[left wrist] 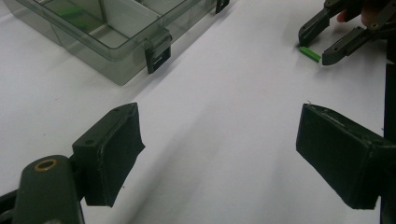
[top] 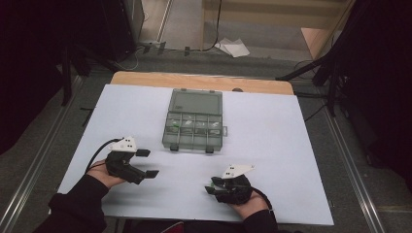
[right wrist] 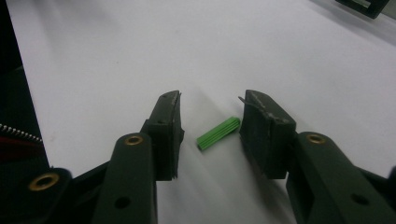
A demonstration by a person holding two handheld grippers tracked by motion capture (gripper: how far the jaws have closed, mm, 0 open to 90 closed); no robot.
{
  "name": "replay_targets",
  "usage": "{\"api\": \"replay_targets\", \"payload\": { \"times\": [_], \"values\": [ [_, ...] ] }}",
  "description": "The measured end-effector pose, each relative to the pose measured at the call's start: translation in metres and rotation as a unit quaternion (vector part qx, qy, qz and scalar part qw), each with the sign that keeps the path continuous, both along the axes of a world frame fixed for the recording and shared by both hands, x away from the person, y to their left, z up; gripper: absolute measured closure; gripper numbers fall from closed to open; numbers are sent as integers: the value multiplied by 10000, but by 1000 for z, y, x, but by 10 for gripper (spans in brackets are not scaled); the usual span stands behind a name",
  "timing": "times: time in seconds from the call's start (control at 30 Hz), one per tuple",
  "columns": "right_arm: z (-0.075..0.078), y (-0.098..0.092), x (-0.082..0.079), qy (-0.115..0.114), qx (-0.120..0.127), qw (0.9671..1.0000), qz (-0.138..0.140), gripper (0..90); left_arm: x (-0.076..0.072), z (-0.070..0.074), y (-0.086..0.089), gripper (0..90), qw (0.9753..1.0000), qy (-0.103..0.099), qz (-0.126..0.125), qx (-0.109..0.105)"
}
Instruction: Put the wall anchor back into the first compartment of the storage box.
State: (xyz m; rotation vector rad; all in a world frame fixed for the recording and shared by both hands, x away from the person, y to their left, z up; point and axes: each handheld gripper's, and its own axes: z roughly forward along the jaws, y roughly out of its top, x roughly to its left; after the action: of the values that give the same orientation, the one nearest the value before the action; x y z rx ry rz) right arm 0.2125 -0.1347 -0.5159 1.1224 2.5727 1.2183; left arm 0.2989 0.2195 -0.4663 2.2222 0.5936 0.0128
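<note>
A small ribbed green peg [right wrist: 218,133] lies flat on the white table sheet [top: 272,141]. My right gripper [right wrist: 212,119] is open and straddles it, one jaw on each side; the peg's far end touches the right jaw. In the high view the right gripper [top: 211,185] is near the front edge, right of centre. My left gripper [top: 148,163] is wide open with nothing between its jaws, at the front left. The left gripper view shows its pads [left wrist: 114,149] over bare sheet, and farther off the right gripper [left wrist: 322,44] by the green peg [left wrist: 309,52].
A clear grey compartment box [top: 194,119] stands open at the table's centre, with small parts, some green, in its cells. Its latched corner [left wrist: 156,51] is close ahead of the left gripper. Black stands and cables flank the table.
</note>
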Motion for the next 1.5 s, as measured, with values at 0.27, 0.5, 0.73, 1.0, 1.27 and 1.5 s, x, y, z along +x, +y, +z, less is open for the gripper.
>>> {"api": "replay_targets", "payload": {
  "times": [0.27,0.5,0.73,1.0,1.27,1.5],
  "values": [
    [-2,3,-3,-187,-122,9997,-33,754,0,0,0,138,10000,-8,6,-11],
    [-3,1,-1,-181,-129,9997,-108,853,0,0,0,138,10000,-3,-16,16],
    [-1,0,6,111,2,9999,-98,857,0,0,0,138,10000,-2,-13,13],
    [0,4,11,109,64,9999,-69,856,0,0,0,138,10000,-6,-5,-9],
    [4,7,19,18,199,9998,-77,856,1,0,1,138,10000,3,14,9],
    [12,8,31,77,352,9992,-166,856,1,0,1,138,10000,6,8,-7]
  ]
}}
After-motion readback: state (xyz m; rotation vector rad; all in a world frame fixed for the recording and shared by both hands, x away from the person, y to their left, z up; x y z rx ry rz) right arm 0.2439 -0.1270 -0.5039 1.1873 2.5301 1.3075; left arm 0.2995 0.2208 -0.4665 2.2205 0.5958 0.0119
